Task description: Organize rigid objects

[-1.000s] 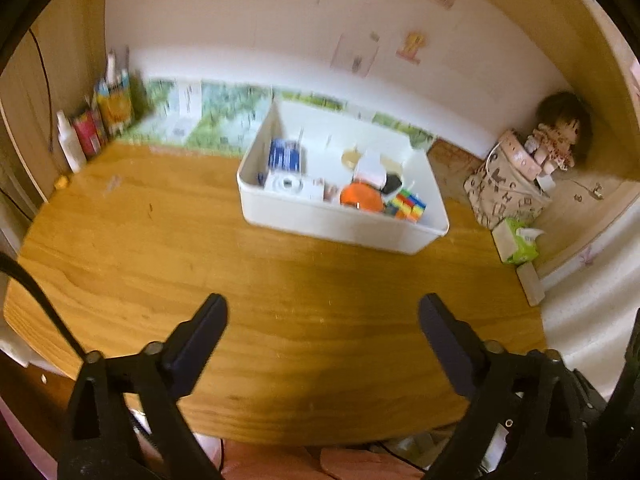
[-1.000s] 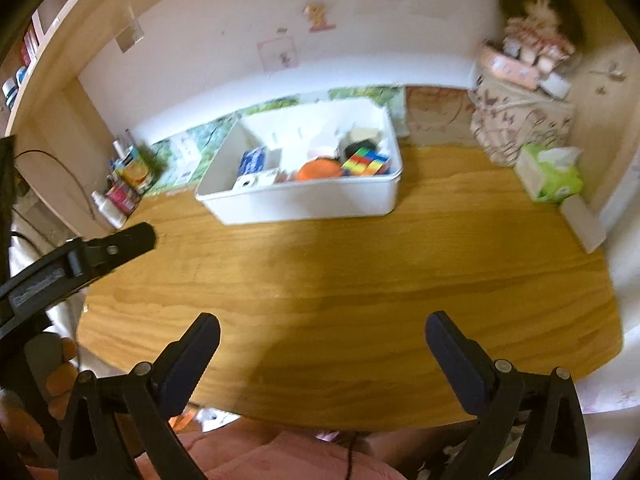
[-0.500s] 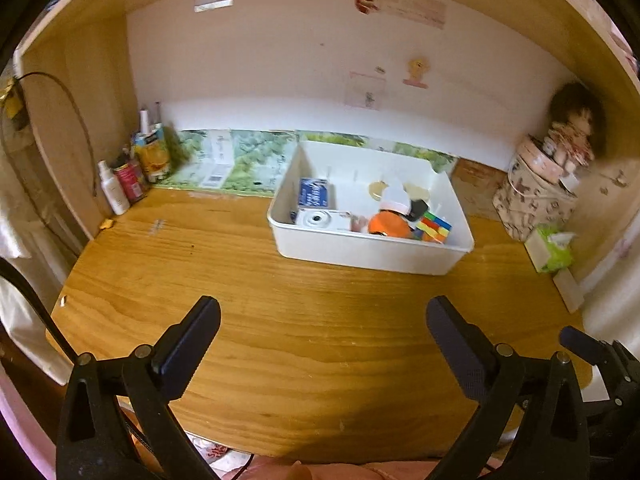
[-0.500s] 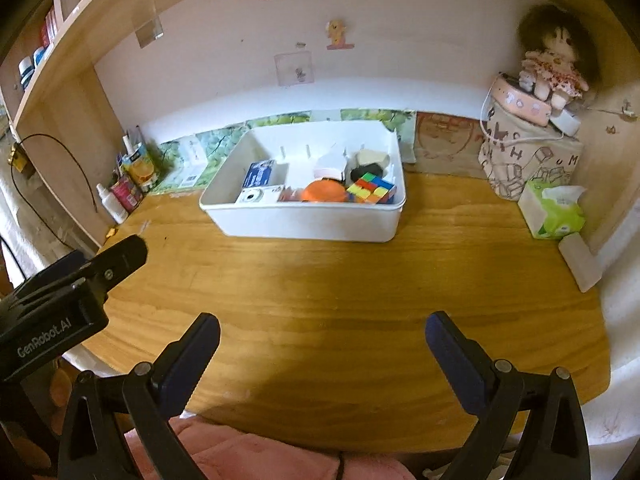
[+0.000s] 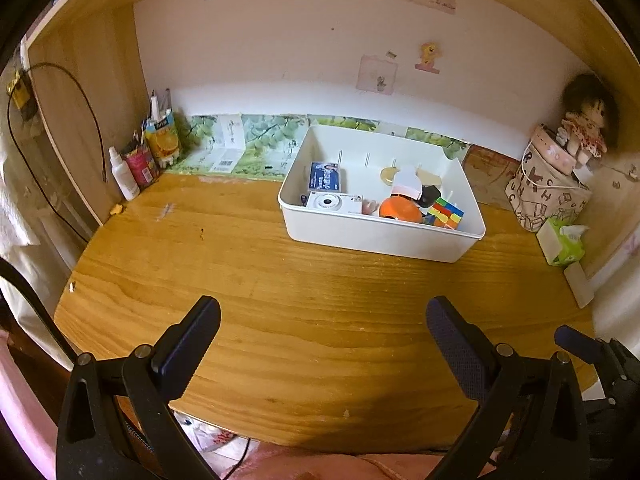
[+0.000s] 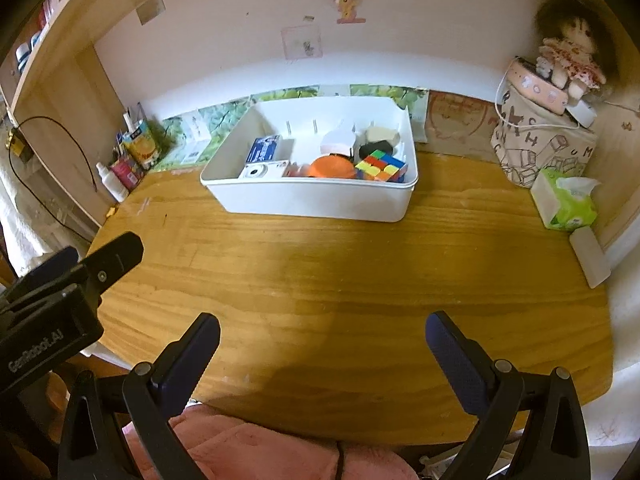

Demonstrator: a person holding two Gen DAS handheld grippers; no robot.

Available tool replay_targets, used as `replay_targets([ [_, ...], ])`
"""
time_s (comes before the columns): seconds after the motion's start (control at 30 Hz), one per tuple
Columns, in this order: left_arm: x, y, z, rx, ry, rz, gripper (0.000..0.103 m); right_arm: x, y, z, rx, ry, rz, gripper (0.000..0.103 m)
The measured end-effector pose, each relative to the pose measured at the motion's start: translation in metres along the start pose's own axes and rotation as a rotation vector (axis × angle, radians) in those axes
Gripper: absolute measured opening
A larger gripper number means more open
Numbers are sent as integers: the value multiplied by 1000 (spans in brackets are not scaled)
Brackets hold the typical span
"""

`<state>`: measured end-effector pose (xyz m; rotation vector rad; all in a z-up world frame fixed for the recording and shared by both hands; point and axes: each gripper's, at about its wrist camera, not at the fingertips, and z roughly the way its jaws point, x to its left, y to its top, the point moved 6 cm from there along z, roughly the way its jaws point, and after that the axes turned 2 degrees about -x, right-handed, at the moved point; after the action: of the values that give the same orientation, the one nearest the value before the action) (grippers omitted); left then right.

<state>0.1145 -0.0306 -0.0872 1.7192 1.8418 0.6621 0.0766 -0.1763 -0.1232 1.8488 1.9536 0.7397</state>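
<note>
2 grippers, left gripper [image 5: 323,340] and right gripper [image 6: 322,344], are held wide and empty above the tabletop [image 6: 360,280]; the white bin [image 6: 320,200] of objects is seen straight ahead, slightly nearer the right.

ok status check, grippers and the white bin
Left gripper open, empty. Right gripper open, empty, both over bare desk. White bin holds camera, cube. Path clear.
</note>
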Motion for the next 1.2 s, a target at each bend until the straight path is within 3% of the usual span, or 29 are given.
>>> replay_targets([
  [0.3, -11, 6, -13, -49, -6, 76, 102, 0, -7, -5, 16, -29, 4, 103],
  [0.6, -21, -2, -9, -11, -17, 128, 102, -2, -20, -5, 39, -43, 36, 103],
  [1.2, -20, 1, -8, -21, 4, 155, 102, 1, -14, 4, 57, -31, 47, 103],
])
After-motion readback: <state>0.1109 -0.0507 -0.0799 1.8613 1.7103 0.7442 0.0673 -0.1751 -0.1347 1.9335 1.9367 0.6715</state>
